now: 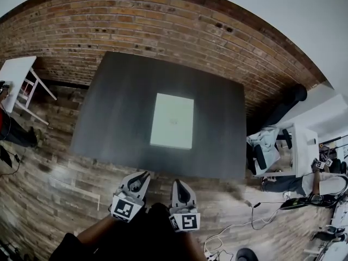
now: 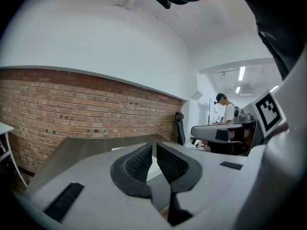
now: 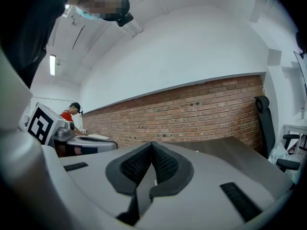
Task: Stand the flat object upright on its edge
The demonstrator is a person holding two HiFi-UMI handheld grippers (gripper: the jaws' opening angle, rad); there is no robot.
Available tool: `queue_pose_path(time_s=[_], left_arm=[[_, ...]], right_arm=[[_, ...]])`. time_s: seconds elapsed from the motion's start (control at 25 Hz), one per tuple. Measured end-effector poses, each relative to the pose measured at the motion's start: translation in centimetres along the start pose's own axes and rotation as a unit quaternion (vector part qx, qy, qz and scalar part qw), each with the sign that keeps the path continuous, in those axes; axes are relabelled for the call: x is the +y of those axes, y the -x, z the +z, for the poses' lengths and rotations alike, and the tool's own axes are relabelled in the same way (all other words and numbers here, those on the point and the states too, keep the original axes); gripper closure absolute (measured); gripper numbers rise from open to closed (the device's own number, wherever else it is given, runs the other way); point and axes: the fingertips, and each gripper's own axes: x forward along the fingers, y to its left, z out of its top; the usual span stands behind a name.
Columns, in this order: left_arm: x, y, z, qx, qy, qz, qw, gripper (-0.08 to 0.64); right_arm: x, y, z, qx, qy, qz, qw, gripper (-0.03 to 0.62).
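Panel (image 1: 172, 120), white and flat, lies at the middle of the dark table (image 1: 109, 118). Your left tool (image 1: 140, 176) and right tool (image 1: 179, 185) hover just short of the table's near edge, both with jaws together, gripping nothing.

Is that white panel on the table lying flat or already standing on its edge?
Lying flat. The head view shows the whole broad face of the white panel, resting on the dark table.

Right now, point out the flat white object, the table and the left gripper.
flat white object (image 1: 172, 120): head view, centre of its top face.
table (image 1: 114, 107): head view, bare top left of the object.
left gripper (image 1: 143, 175): head view, at its shut fingertips.
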Motion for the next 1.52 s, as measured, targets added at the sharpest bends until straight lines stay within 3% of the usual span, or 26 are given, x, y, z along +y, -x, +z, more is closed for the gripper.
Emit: queue_pose_path(time_s=[0.12,0.36,0.64,1.0,1.12,1.52], left_arm=[[1.2,-0.9,-0.4,0.003,-0.001,-0.002,1.0000,0.506],[2.2,-3.0,-1.2,0.015,0.002,0.002,0.9999,0.506],[3.5,-6.5,-1.9,0.018,0.001,0.028,0.9995,0.506],[4.8,-12.0,-6.1,0.065,-0.009,0.047,0.9967,0.506],[5.0,-13.7,-7.1,0.075,-0.018,0.049,0.9958,0.506],[6.1,-16.4,-11.2,0.098,0.009,0.056,0.9936,0.506]], right_arm=[[-0.4,-1.3,0.5,-0.001,-0.015,-0.013,1.000,0.568],[-2.5,-3.1,-0.8,0.014,-0.001,-0.011,1.000,0.568],[-5.7,-5.7,-1.9,0.022,0.015,0.016,1.000,0.568],[-10.7,-9.1,-5.1,0.055,0.008,0.031,0.998,0.568],[-11.7,-10.2,-5.5,0.051,-0.020,0.024,0.998,0.568],[-14.4,-11.9,-10.8,0.096,-0.027,0.026,0.995,0.568]])
